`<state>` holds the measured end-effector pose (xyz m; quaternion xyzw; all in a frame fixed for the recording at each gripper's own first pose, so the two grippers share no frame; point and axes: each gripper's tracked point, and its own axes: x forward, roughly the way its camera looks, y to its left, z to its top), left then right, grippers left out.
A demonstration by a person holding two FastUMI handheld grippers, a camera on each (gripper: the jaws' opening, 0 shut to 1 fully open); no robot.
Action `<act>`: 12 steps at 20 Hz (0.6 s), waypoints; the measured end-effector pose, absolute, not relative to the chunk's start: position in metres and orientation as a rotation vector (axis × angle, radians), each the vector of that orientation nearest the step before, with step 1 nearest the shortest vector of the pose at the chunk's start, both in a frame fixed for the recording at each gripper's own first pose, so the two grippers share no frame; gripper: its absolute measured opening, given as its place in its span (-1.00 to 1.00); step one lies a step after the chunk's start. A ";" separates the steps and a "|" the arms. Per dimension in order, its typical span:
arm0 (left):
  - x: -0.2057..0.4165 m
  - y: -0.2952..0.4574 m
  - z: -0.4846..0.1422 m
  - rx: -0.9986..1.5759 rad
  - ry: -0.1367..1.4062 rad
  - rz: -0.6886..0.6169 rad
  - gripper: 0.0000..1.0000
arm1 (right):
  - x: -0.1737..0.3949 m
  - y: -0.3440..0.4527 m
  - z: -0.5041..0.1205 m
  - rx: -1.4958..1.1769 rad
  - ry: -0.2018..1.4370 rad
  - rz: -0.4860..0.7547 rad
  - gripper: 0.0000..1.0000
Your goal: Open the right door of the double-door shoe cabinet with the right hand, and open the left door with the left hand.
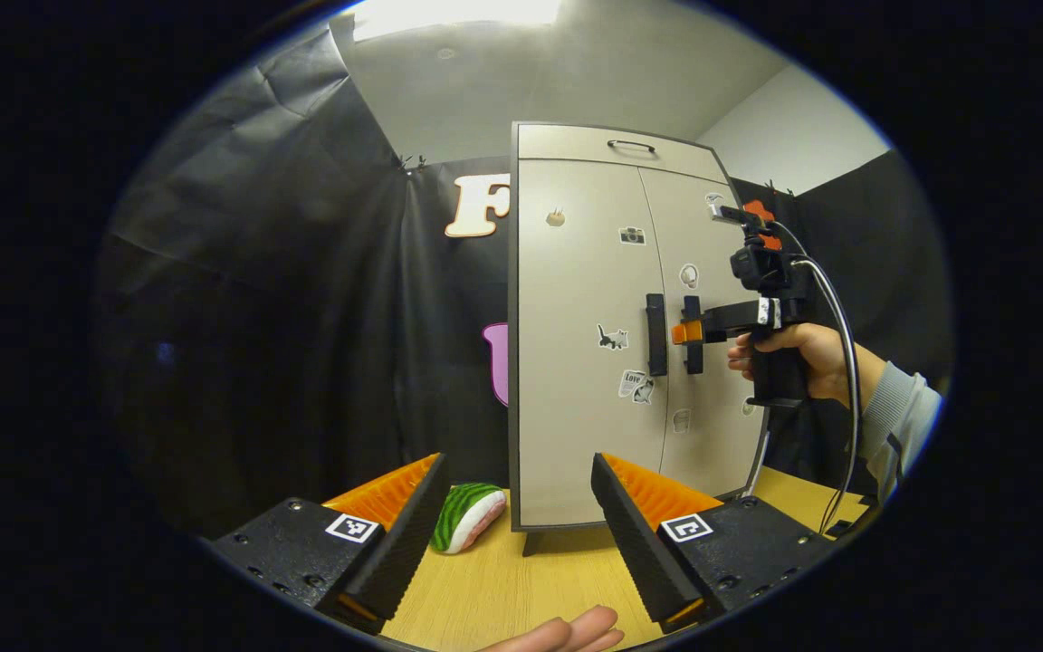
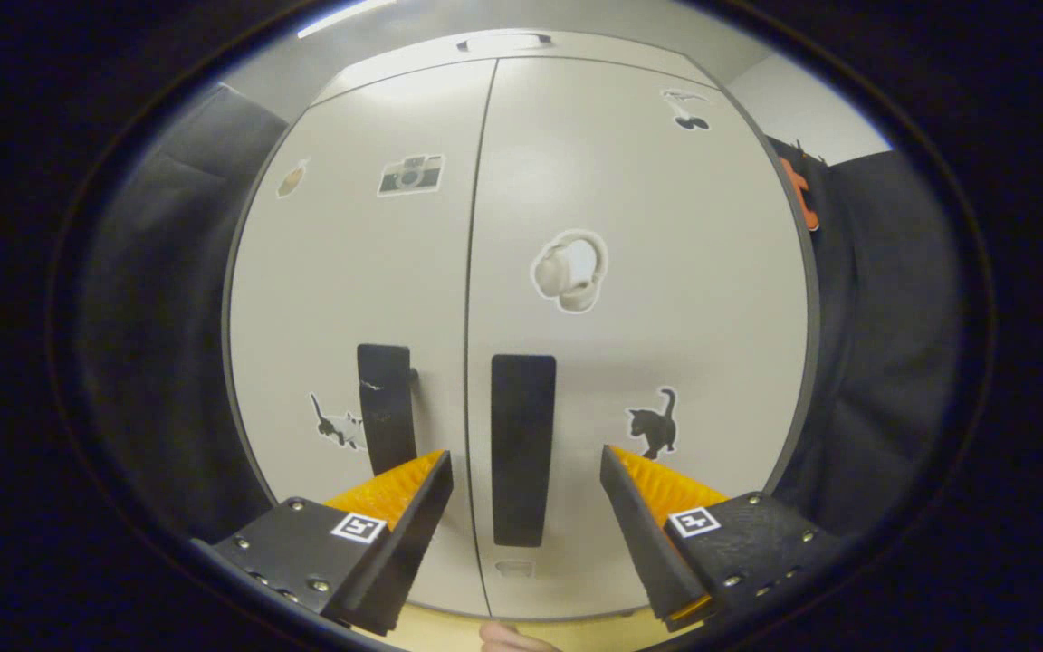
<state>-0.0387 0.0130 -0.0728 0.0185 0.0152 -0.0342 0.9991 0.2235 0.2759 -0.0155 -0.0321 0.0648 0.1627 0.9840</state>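
- A pale double-door cabinet (image 1: 607, 326) stands upright on a wooden tabletop (image 1: 521, 580), both doors closed, with two dark vertical handles side by side at the centre seam.
- The right gripper (image 1: 686, 333), held by a hand (image 1: 793, 358), sits at the right handle (image 1: 693, 335) in the left gripper view; from there it cannot be told whether its fingers touch the handle.
- In the right gripper view the right gripper (image 2: 526, 507) is spread wide, the right handle (image 2: 521, 448) between its fingers with gaps on both sides; the left handle (image 2: 386, 407) is just beside it.
- The left gripper (image 1: 519, 512) hangs wide open and empty, well back from the cabinet.
- A watermelon-slice toy (image 1: 465, 514) lies on the tabletop by the cabinet's left foot.
- Stickers dot both doors.
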 end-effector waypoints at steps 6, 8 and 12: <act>-0.039 0.029 -0.088 0.003 0.044 -0.052 0.95 | 0.236 0.280 -0.010 0.040 0.095 0.256 0.41; -0.038 0.028 -0.097 -0.015 0.065 -0.061 0.95 | 0.236 0.283 -0.012 0.018 0.106 0.272 0.39; -0.034 0.034 -0.104 -0.036 0.088 -0.067 0.95 | 0.237 0.278 -0.013 0.019 0.145 0.257 -0.63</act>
